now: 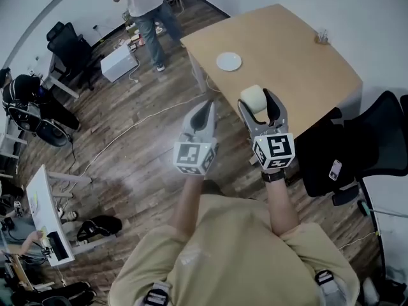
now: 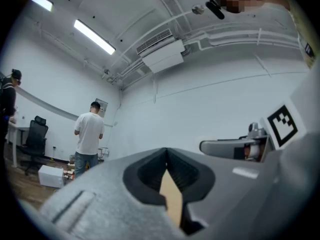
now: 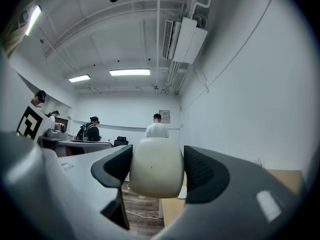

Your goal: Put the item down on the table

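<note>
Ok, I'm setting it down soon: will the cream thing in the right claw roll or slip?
The cream rounded object looks smooth, so it may slip if the right claw loosens. Its curved sides suggest it could roll on the table unless set flat. No dent shows under the squeeze, so probably stiff.

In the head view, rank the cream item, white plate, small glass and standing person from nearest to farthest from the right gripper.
1. Cream item, held in the right gripper's jaws.
2. White plate, on the table ahead.
3. Small glass, table's far right corner.
4. Standing person, floor beyond, left.
</note>
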The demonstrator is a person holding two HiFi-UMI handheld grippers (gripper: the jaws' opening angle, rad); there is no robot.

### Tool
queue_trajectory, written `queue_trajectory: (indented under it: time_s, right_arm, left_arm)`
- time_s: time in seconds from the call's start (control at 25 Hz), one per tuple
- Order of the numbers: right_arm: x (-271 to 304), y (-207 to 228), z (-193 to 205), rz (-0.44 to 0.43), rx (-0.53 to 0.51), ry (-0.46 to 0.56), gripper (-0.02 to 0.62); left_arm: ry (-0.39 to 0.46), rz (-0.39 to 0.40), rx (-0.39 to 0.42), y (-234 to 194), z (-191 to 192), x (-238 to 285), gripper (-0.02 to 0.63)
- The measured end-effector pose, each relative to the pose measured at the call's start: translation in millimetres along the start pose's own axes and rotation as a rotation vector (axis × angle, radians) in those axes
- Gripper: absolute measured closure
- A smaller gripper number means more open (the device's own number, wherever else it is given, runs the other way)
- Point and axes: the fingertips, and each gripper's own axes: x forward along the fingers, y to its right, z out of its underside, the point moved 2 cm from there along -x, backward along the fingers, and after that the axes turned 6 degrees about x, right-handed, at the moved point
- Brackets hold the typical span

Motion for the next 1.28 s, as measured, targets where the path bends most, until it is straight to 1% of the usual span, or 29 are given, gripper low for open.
queue_trajectory:
  time_s: [0.16,0.32,0.44,0.6,0.8,0.92,1.08,1.28]
  right_arm:
    - [27,8,14,0.027,-0.008,-0.024,0.273]
    - [67,24,19,0.093,-0.029,-0.039,0.273]
    - [101,30,19,0.132,-0.048,-0.043,0.273]
    - [156,31,17,0.172,-0.046,-0.049,0.273]
    - [215,19,35,0.202,-0.082,-0.092,0.273]
    - [235,26,60,0.225,-0.084,-0.141,0.273]
    - [261,38,90,0.233,-0.069,-0.212,0.273]
    - [289,62,122,0.235,-0.016,-0.259,0.272]
  left_arm:
    - [-0.008,0.029,-0.03,-21,19,22,0.603]
    - [-0.014,0.073,-0.055,-53,31,55,0.603]
    - [-0.017,0.092,-0.057,-86,32,82,0.604]
    - [-0.001,0.135,-0.071,-134,28,119,0.604]
    - [-0.005,0.172,-0.097,-189,42,144,0.604]
    - [-0.019,0.179,-0.113,-208,63,156,0.604]
    - [-0.079,0.177,-0.161,-226,100,173,0.604]
    - [-0.151,0.192,-0.176,-230,135,200,0.604]
